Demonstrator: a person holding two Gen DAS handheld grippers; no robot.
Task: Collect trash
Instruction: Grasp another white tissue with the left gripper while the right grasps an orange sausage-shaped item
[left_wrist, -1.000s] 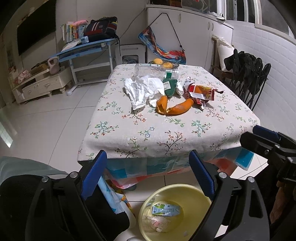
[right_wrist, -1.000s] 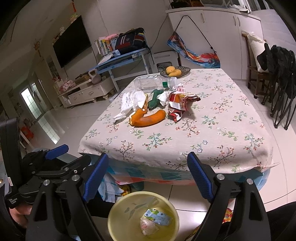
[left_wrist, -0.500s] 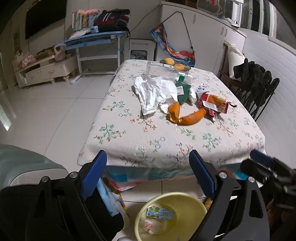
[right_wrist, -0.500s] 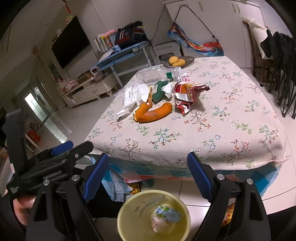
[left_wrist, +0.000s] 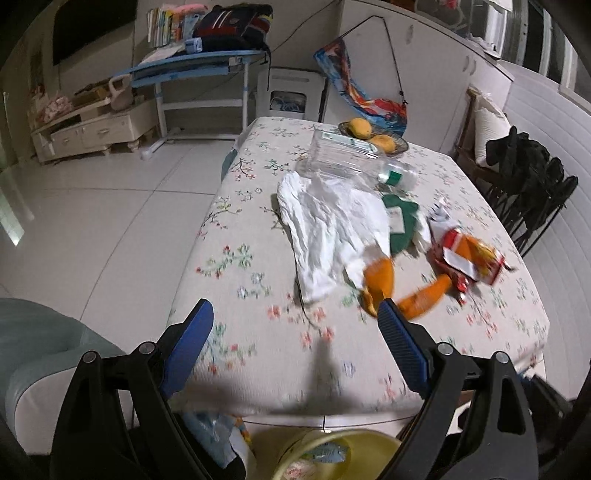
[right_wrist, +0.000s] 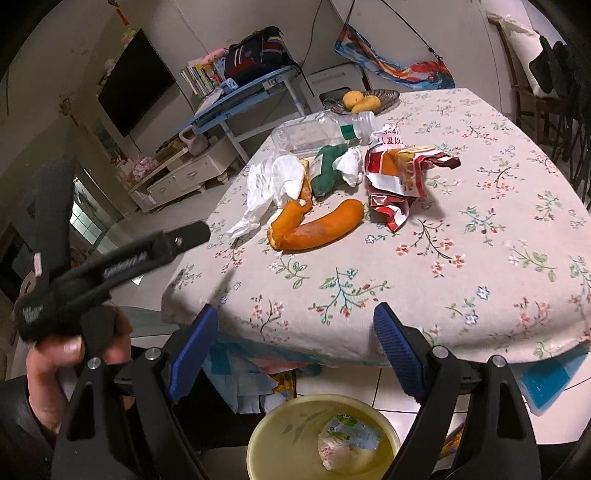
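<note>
Trash lies on the floral tablecloth (right_wrist: 461, 258): white crumpled paper (left_wrist: 328, 229) (right_wrist: 273, 181), orange peel (left_wrist: 402, 291) (right_wrist: 317, 229), a green wrapper (right_wrist: 327, 170), a red snack bag (right_wrist: 402, 173) (left_wrist: 465, 258) and an empty clear bottle (right_wrist: 321, 131) (left_wrist: 343, 158). A yellow bin (right_wrist: 321, 439) (left_wrist: 332, 454) with wrappers inside stands on the floor below the table's near edge. My left gripper (left_wrist: 295, 343) is open and empty over the table's near edge. My right gripper (right_wrist: 295, 350) is open and empty just before the edge, above the bin.
A dish of yellow fruit (right_wrist: 364, 100) stands at the table's far end. Dark chairs (left_wrist: 528, 184) stand to the right. A blue desk (left_wrist: 192, 70) and a low cabinet (left_wrist: 92, 129) stand at the back left. A grey seat (left_wrist: 40, 354) is at my near left.
Both grippers have moved forward toward the table and stay open. The left one now reaches over the table's near edge; the bin has slid lower in both views.
</note>
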